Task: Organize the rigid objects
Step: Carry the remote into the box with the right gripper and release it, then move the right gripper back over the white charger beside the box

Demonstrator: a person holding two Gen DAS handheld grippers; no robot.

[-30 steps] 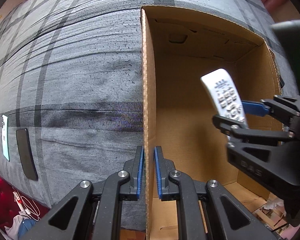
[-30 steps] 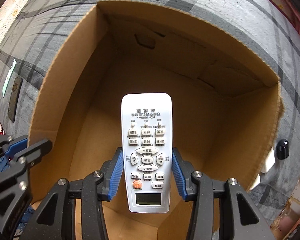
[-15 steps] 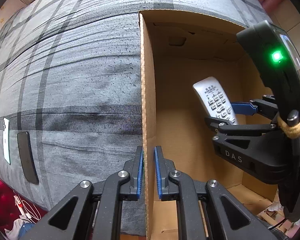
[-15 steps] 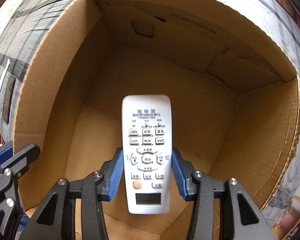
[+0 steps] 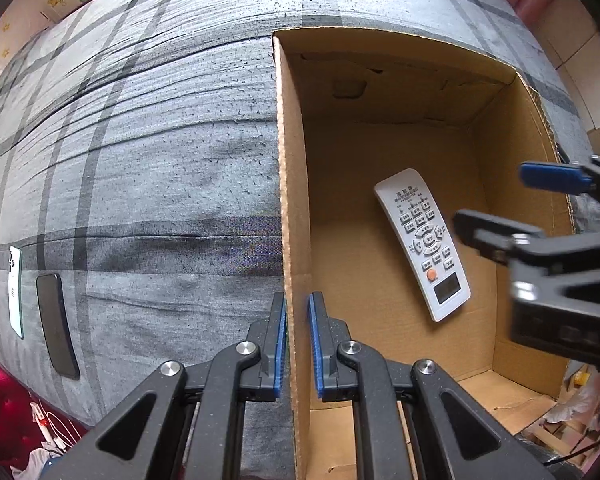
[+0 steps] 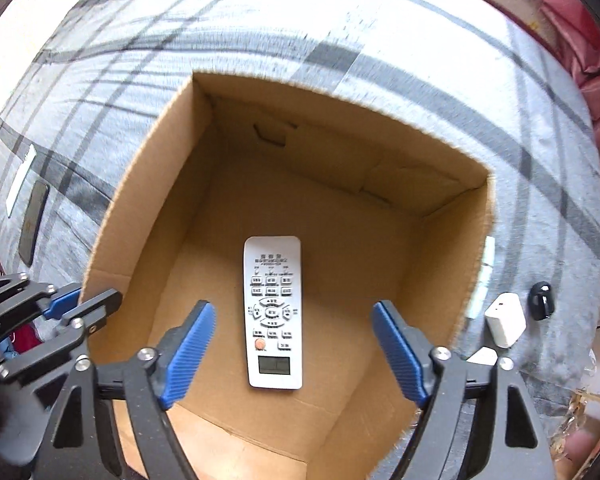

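The right gripper (image 6: 294, 354) has its jaws wide apart above the remote (image 6: 273, 312) lying in the box (image 5: 296, 216). The left gripper (image 5: 297, 344) has its jaws clamped on the box wall; a tug could tip the box and slide the remote.

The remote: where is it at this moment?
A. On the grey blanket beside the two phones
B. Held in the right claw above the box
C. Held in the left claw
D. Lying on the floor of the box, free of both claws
D: the remote lies flat on the floor of the box, and the right claw stands open above it, not touching it.
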